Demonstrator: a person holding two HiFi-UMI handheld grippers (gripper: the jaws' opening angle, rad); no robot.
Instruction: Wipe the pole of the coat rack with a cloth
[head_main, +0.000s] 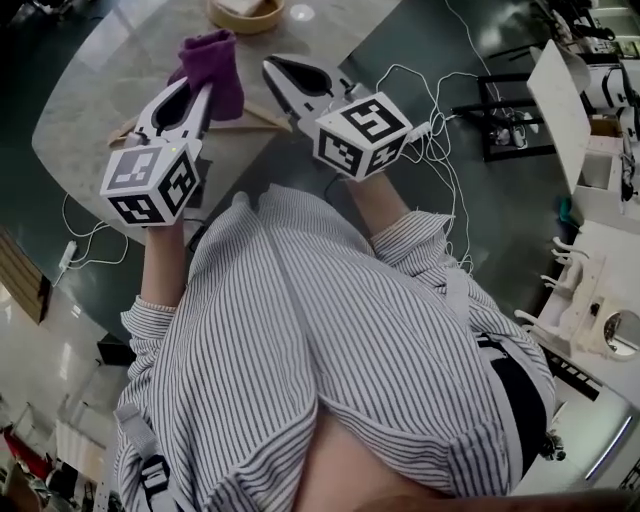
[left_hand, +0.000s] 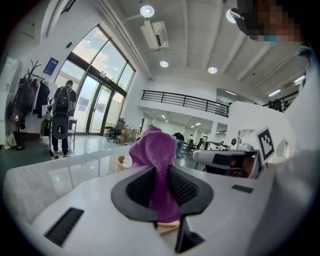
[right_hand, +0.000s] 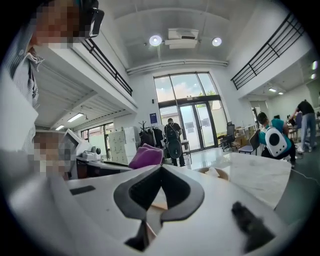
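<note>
L gripper (head_main: 205, 92) clamped on purple cloth (head_main: 213, 60), upper left of head view, over grey table (head_main: 90, 110). R gripper (head_main: 273, 68) just beside it, jaws shut tight, holding nothing.

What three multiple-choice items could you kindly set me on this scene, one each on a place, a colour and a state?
1. Where is the wooden bowl?
A. on the floor
B. on the grey table, beyond the cloth
C. on a chair
2. What colour is the cloth?
A. green
B. white
C. purple
3. How do the right tool's jaws stand?
A. shut, gripping nothing
B. wide apart
C. shut on the cloth
Answers: 1 B, the head view shows it on the tabletop past the cloth; 2 C, every view shows it purple; 3 A, the right gripper view shows the jaw tips meeting with nothing pinched.
</note>
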